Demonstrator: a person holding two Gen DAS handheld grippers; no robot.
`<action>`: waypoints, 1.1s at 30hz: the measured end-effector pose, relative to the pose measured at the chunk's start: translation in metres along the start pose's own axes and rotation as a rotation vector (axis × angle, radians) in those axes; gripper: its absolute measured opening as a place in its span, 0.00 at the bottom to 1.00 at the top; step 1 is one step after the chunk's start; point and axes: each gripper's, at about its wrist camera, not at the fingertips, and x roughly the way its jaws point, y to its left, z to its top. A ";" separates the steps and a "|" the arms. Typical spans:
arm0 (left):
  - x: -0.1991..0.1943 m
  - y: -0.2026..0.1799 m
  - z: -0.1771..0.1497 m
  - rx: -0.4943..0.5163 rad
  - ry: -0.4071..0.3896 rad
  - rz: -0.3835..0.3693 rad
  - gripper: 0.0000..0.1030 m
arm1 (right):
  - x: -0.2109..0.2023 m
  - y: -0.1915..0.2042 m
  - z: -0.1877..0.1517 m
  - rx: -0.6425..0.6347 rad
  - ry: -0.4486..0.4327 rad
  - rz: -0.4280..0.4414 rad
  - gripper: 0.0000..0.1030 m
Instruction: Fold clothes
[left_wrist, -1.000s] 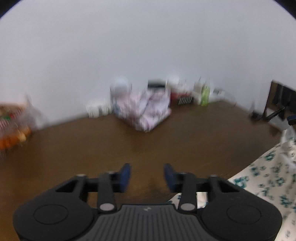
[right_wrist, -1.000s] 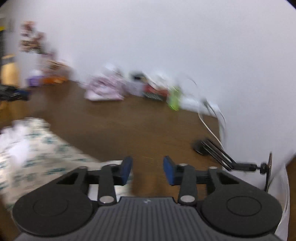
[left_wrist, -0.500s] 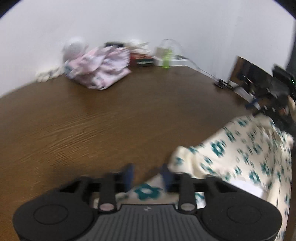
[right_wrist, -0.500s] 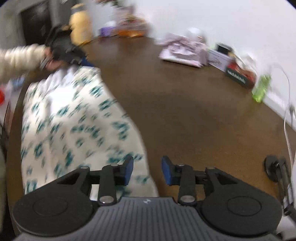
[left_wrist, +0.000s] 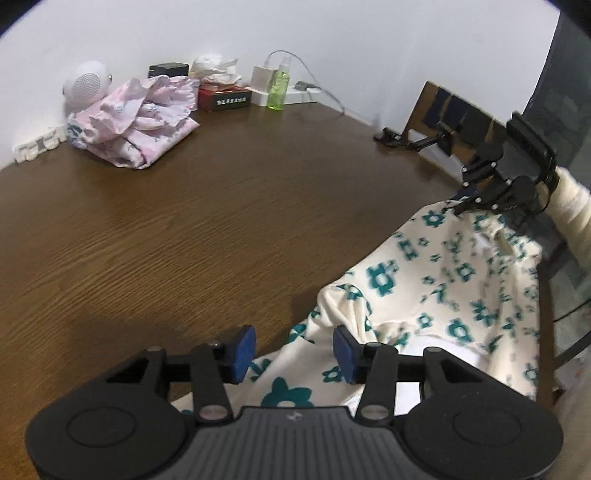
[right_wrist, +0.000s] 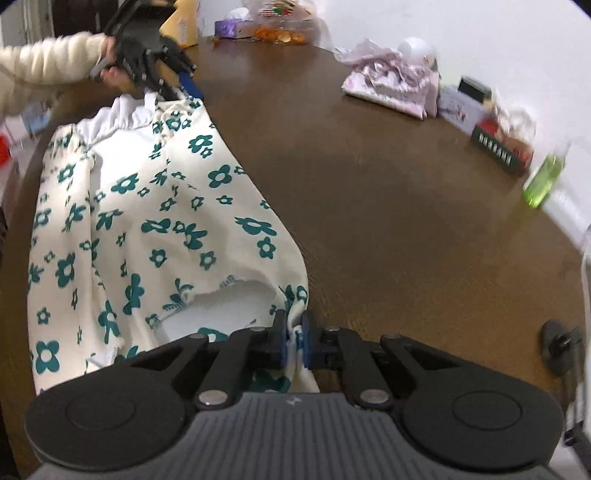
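Left wrist view: the left gripper (left_wrist: 293, 349) has its jaws released, set wide apart over the near corner of the floral garment (left_wrist: 443, 280), whose cloth runs between and under the blue pads (left_wrist: 243, 349) without being pinched. The garment lies on the worktop (left_wrist: 184, 229), its long axis stretching away to the right toward the right gripper (left_wrist: 461, 210), which meets the far end

Right wrist view: the right gripper (right_wrist: 294, 341) is clenched on a bunched corner of the floral garment (right_wrist: 147, 221). The cloth runs away up-left to the left gripper (right_wrist: 186, 83) at the gathered waistband (right_wrist: 122, 118). Judging from this, the coming move turns on the left jaws closing on that end, since the cloth already lies between them
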 end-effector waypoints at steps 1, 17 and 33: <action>0.000 0.005 -0.002 -0.035 -0.005 -0.024 0.45 | -0.002 0.003 0.001 -0.011 -0.007 -0.015 0.06; -0.032 -0.053 -0.030 0.106 -0.132 0.107 0.03 | -0.038 0.041 0.003 -0.101 -0.070 -0.155 0.06; -0.055 -0.188 -0.144 0.268 -0.203 0.425 0.02 | -0.051 0.167 -0.061 -0.278 -0.024 -0.287 0.06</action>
